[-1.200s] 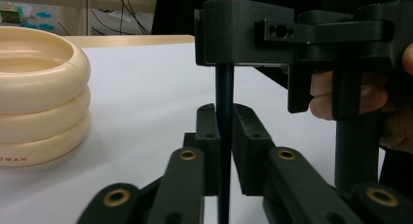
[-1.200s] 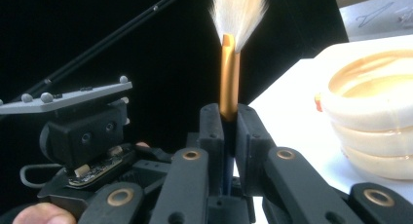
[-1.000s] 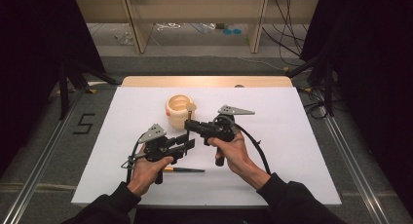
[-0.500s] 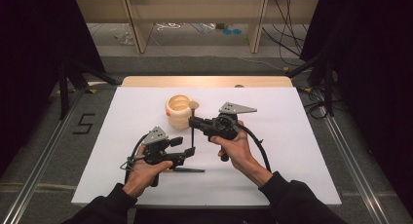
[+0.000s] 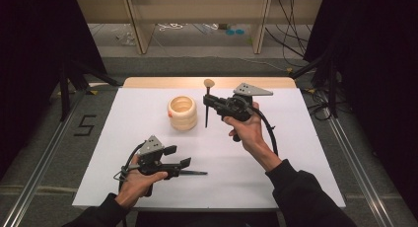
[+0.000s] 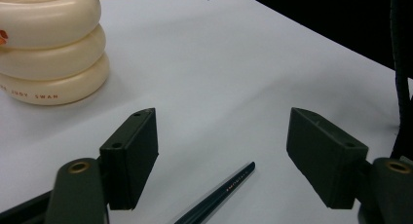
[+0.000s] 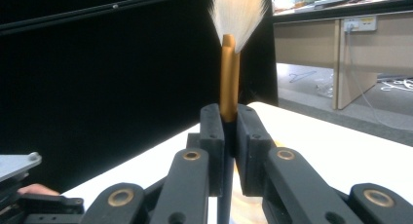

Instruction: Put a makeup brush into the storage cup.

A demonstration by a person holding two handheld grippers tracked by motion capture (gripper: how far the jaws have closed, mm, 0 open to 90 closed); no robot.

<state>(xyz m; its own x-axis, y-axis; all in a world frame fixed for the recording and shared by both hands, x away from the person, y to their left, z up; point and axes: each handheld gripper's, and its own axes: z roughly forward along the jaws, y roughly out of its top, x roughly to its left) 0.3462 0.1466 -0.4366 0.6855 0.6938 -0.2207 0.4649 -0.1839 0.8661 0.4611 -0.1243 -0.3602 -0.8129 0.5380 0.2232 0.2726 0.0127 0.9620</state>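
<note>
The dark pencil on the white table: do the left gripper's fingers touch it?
Apart. The left gripper view shows both fingers spread wide, the pencil lying untouched between.

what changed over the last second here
The right gripper lifted the brush clear of the left one and carried it up beside the cream holder, upright with bristles on top. The left gripper has just been opening: it let go, drew back toward the near edge, and now stands over the dark pencil on the white mat, not gripping it. Holder, pencil and mat stayed put.
</note>
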